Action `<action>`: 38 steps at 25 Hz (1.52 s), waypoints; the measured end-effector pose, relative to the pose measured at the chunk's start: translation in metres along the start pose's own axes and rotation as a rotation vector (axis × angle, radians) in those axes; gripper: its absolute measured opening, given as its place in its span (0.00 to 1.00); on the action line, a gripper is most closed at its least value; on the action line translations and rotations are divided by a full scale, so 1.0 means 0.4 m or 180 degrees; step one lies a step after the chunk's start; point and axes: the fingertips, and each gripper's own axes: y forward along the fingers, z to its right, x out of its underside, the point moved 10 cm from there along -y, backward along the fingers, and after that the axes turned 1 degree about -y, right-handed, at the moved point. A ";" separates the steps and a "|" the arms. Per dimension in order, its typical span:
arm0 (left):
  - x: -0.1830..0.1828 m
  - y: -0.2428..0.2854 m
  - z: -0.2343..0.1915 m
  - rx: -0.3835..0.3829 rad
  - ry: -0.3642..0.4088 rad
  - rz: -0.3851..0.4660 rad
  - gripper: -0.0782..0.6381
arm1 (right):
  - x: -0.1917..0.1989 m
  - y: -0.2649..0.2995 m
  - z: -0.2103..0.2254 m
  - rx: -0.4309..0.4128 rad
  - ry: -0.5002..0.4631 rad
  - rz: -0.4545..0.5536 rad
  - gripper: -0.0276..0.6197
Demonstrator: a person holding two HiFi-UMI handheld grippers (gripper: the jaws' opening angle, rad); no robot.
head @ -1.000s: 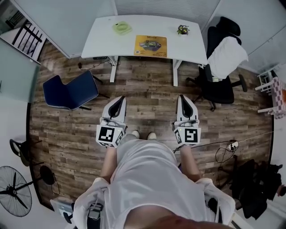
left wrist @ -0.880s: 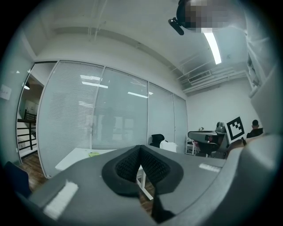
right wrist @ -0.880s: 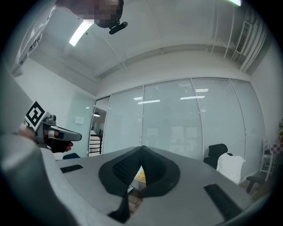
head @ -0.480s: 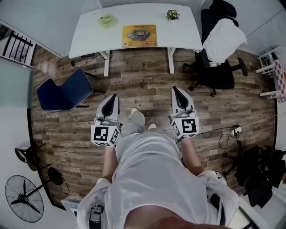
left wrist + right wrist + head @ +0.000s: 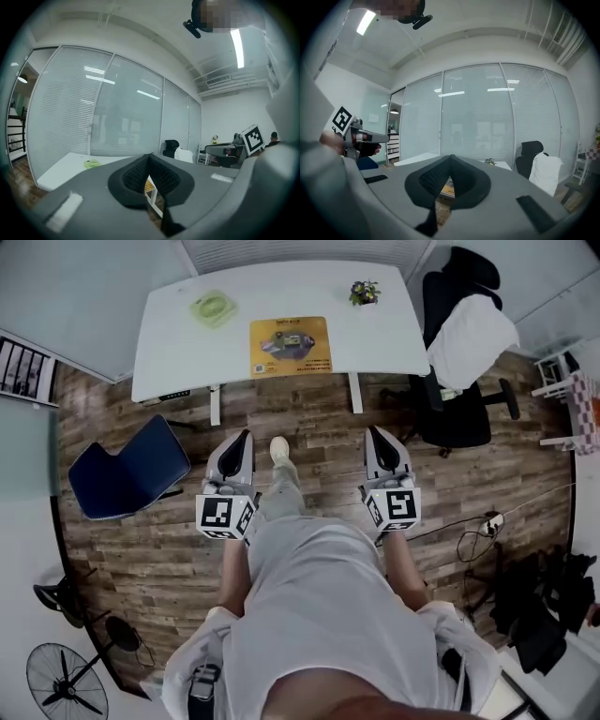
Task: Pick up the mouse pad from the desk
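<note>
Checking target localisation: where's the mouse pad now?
Head view, top centre: the yellow rectangular mouse pad lies flat on the white desk near its front edge, between a pale green round object (left) and a small potted plant (right).

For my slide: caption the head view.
Person facing white desk bearing yellow mouse pad, left gripper and right gripper shut.

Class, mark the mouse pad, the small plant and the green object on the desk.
mouse pad (image 5: pixel 291 346): head view, its centre.
small plant (image 5: pixel 364 292): head view, its leaves.
green object (image 5: pixel 213 307): head view, its middle.
</note>
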 end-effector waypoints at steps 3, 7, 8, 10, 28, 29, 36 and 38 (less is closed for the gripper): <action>-0.020 0.136 -0.117 0.0146 -0.0040 -0.0016 0.10 | -0.018 0.157 0.019 -0.0055 0.0087 -0.0101 0.05; -0.045 0.292 -0.270 0.0320 -0.0066 -0.0110 0.10 | -0.027 0.361 0.036 -0.0041 0.0217 -0.0289 0.05; -0.049 0.326 -0.306 0.0362 -0.0122 -0.0137 0.10 | -0.023 0.408 0.042 -0.0041 0.0291 -0.0341 0.05; -0.057 0.387 -0.375 0.0449 -0.0366 -0.0161 0.10 | -0.003 0.493 0.060 -0.0034 0.0579 -0.0451 0.05; 0.166 0.686 -0.606 -0.0413 -0.0208 -0.0464 0.10 | 0.273 0.843 0.173 0.0450 0.0668 -0.1552 0.14; 0.196 0.702 -0.604 -0.0436 -0.0219 -0.0582 0.10 | 0.294 0.859 0.180 0.0437 0.0683 -0.1609 0.16; 0.380 0.827 -0.567 -0.0511 -0.0460 -0.1429 0.38 | 0.425 0.977 0.214 0.0348 0.0690 -0.2029 0.28; 0.428 0.863 -0.561 -0.0553 -0.0567 -0.1700 0.47 | 0.463 1.007 0.222 0.0367 0.0650 -0.2185 0.32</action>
